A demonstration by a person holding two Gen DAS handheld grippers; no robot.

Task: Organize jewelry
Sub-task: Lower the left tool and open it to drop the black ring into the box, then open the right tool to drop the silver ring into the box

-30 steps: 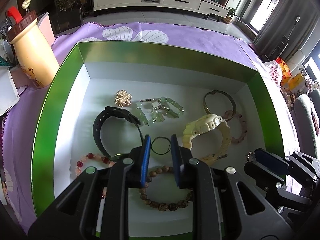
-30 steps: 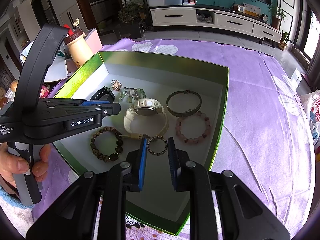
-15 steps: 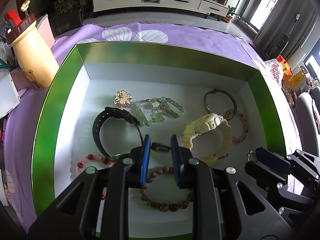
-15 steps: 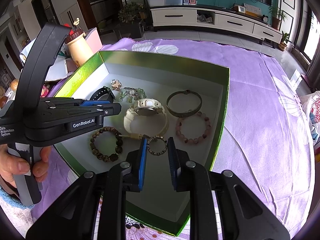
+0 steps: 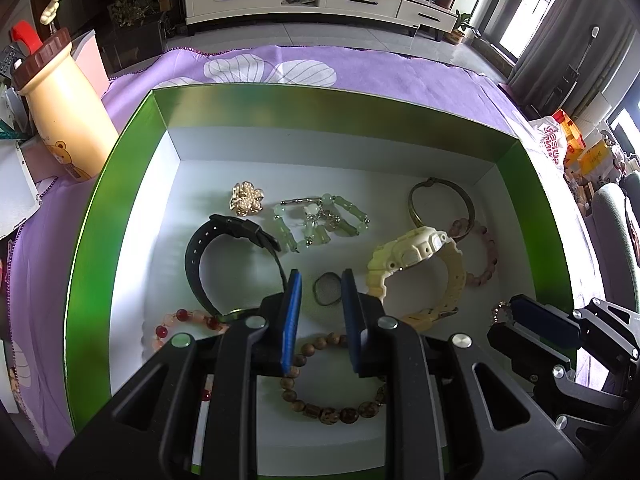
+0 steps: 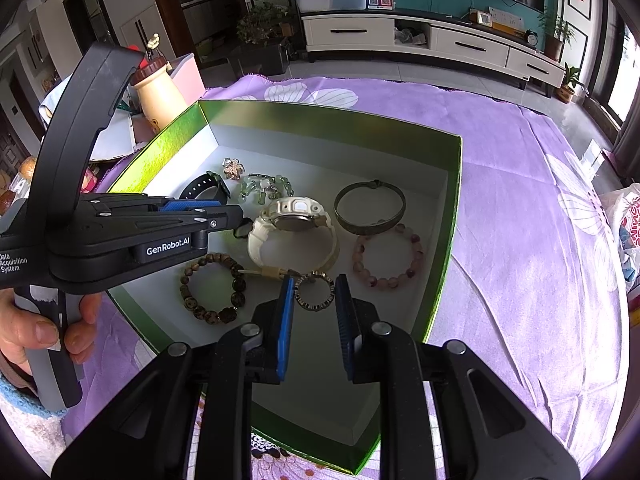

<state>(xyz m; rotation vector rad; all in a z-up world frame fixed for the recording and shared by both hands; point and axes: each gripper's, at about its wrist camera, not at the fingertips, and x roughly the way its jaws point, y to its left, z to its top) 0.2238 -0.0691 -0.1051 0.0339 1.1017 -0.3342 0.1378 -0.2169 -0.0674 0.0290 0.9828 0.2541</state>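
A green box with a white floor holds the jewelry. My left gripper is shut on a thin dark ring and holds it above the box floor, between the black watch and the cream watch. My right gripper is shut on a studded ring at the box's near right side. The left gripper also shows in the right wrist view, holding the dark ring beside the cream watch.
Also in the box are a gold flower brooch, green jade pieces, a bronze bangle, a pink bead bracelet, a brown bead bracelet and a red bead bracelet. A cream bottle stands left of the box on the purple cloth.
The dark ring in my left gripper has turned from face-on through edge-on to a tilted view and looks smaller. My right gripper and its ring have not moved.
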